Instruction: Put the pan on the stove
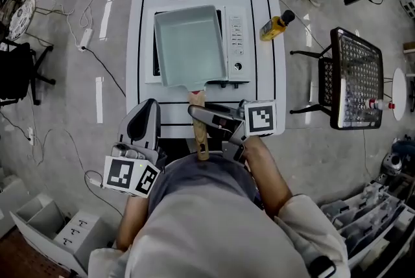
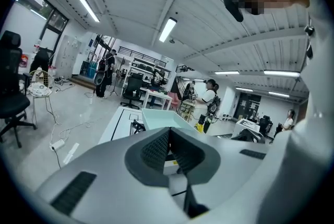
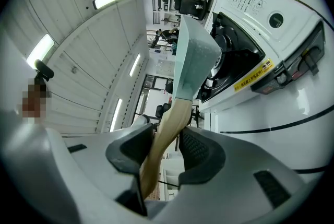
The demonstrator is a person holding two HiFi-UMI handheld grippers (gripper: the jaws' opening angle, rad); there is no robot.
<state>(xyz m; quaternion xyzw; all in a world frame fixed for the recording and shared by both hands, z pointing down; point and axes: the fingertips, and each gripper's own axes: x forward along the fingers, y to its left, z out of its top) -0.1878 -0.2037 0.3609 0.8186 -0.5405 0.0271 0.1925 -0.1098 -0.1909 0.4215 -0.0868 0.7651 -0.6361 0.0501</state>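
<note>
Yellow bottle (image 1: 275, 26) sat beside the stove (image 1: 237, 37); right gripper (image 3: 167, 137)'s fingers clamped the pan (image 1: 188, 43)'s wooden handle (image 3: 166, 121), left gripper (image 2: 169, 139)'s were together, empty.

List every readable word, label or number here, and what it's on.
Yellow sticker on the stove front: characters too small to read.
Stove control panel: markings blurred.
Yellow bottle: label unreadable.
Square markers: patterns only, no words.
</note>
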